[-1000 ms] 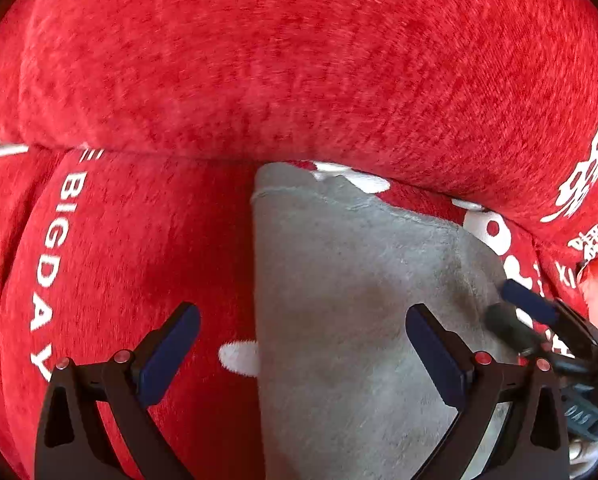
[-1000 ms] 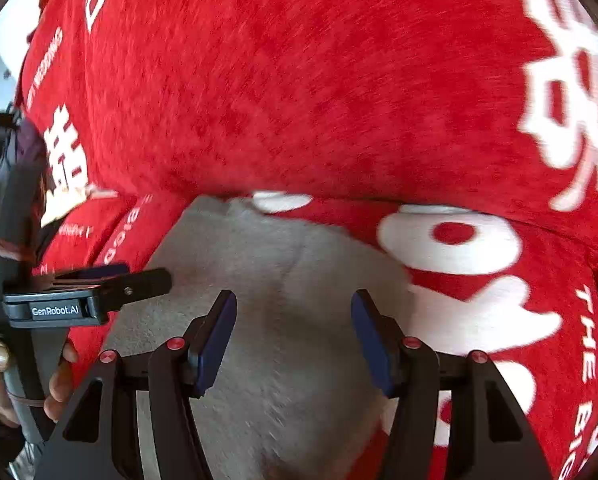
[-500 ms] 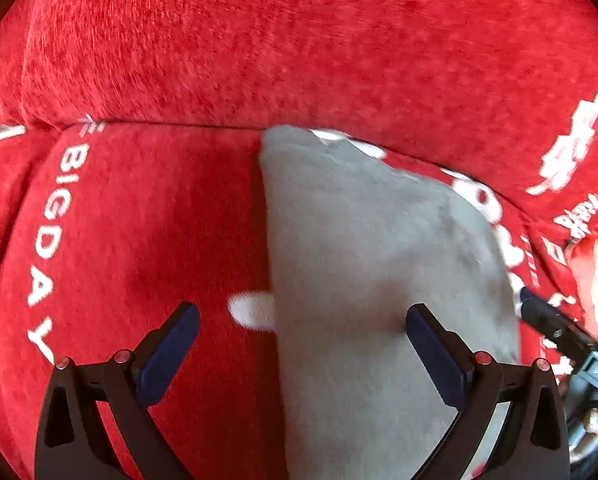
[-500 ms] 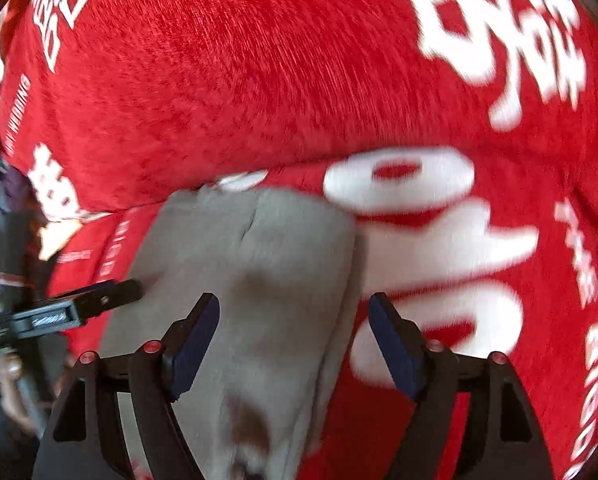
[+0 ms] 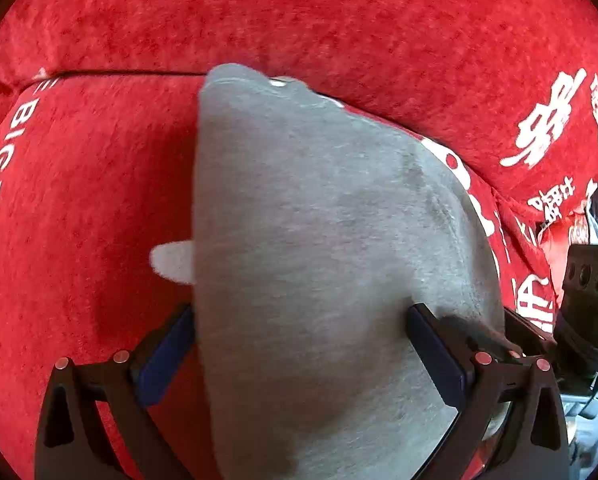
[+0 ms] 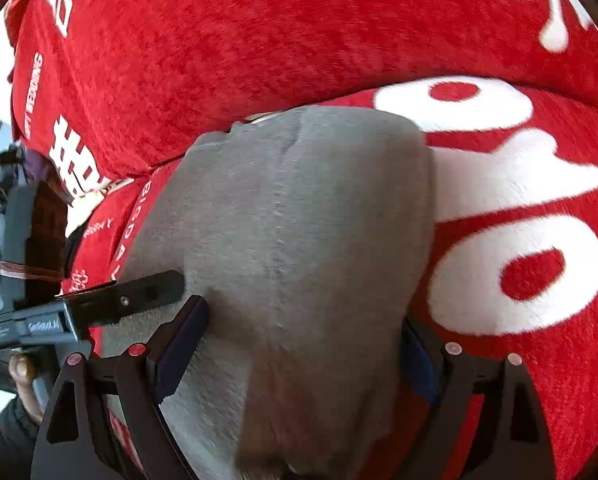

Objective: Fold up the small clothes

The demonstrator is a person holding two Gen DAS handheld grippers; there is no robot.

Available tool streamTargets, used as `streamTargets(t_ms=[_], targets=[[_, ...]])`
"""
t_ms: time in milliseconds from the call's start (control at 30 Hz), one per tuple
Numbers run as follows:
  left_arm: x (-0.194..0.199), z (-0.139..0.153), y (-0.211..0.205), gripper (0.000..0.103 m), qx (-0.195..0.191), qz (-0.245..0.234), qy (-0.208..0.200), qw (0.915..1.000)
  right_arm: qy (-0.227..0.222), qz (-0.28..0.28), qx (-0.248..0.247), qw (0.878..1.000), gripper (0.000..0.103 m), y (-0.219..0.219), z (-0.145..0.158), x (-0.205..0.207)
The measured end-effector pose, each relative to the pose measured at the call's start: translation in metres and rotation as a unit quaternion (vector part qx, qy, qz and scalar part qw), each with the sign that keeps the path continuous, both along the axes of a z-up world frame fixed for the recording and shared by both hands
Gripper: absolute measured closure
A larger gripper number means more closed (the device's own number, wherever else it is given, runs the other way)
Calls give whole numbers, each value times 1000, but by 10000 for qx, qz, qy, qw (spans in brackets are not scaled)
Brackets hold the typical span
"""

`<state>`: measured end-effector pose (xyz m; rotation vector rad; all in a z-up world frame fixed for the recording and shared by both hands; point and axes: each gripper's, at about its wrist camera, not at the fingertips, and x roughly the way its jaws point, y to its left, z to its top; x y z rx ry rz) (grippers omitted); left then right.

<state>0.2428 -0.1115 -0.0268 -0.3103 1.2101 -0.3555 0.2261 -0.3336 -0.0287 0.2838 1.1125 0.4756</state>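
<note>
A small grey garment (image 5: 319, 240) lies on a red sofa seat (image 5: 79, 200) with white lettering. In the left wrist view my left gripper (image 5: 299, 344) is open, its jaws spread wide over the near end of the cloth, the left finger partly hidden behind the cloth's edge. In the right wrist view the same grey garment (image 6: 299, 232) shows a centre seam, and my right gripper (image 6: 303, 344) is open, straddling its near end; the cloth bulges up between the fingers. The left gripper (image 6: 131, 300) also shows at the garment's left edge.
The red sofa backrest (image 5: 299, 12) rises just behind the garment. In the right wrist view the seat (image 6: 519, 240) carries large white characters to the right. The person's hand (image 6: 19, 372) holds the left tool at the lower left.
Both grippers have moved forward and down onto the garment's near end. The right gripper has opened wider. The cloth now rises between the fingers of each gripper.
</note>
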Motion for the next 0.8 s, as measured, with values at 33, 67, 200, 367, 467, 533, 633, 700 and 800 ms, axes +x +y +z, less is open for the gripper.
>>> streamTargets(t_ms=[33,67,200,367,467,533,633,700,800], targets=[[0,2,-1,11,-29,-49,-62,10000,-29,-9,-32,10000,14,4,0,0],[0,4,-3,14,9,-44,-100,9999,-44,-25,-78,10000,15,6,0,1],[-7,14,-3,36,153,-154,-352,9991,-141,-121,-5,9998,44,-1,4,-3],[-18,32,7,56,153,-171,-505,9985,-318,-181,16,9993,66,-3,25,-16],[-29,38,11,57,195,-184,-518,9983,-520,-119,-120,9985,68,7,40,-29],[-35,41,15,58,190,-181,-505,9984,-589,-77,-135,9981,69,15,49,-39],[-51,48,27,58,78,-138,-517,9985,-653,-58,-178,9977,69,22,59,-55],[-65,55,32,58,20,-125,-580,9982,-701,-70,-135,9974,69,25,66,-69],[-86,65,39,58,40,-146,-686,9975,-807,-52,-119,9967,69,31,74,-90]])
